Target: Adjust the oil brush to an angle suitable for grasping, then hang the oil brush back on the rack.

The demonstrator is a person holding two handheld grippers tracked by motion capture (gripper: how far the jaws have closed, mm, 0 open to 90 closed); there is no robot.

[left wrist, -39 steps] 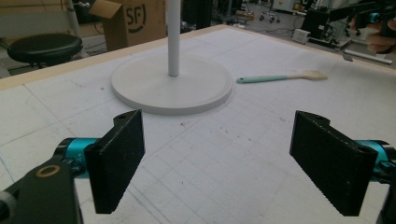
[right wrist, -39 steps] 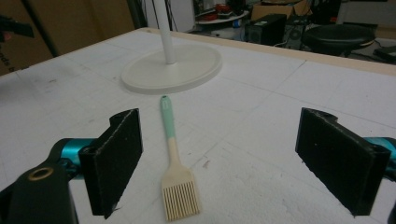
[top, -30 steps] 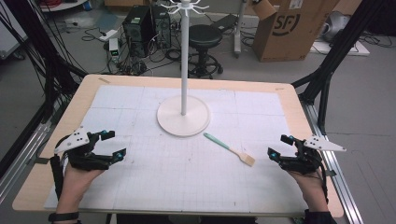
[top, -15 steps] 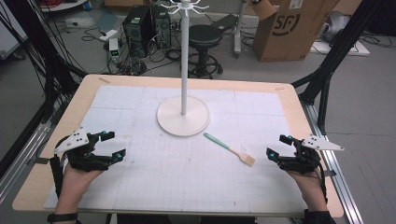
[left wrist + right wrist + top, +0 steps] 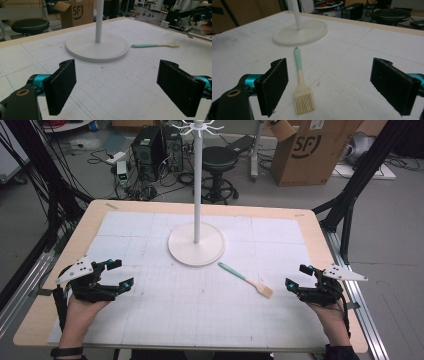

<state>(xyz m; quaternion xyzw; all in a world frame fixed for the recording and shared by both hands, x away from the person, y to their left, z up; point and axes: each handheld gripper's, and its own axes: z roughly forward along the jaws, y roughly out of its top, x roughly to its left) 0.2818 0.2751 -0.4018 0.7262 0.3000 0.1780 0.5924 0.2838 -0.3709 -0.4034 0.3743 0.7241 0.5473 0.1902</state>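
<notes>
So I've got my left gripper [image 5: 119, 273] sitting low over the near left part of the table [image 5: 310, 222], jaws spread wide with nothing between them, and my right gripper [image 5: 298, 276] over at the near right edge, jaws just as wide apart and also empty. Between the two, a bit right of center, there's a pastry brush [image 5: 245, 279] lying flat on the white gridded mat [image 5: 200, 310], mint green handle pointing up toward the white stand [image 5: 196, 247], pale bristles toward my right gripper. From the right gripper view the brush sits just ahead of the left-side jaw, bristle end closest to me. The stand's round base is just beyond the handle tip, not touching it, pole going straight up.
</notes>
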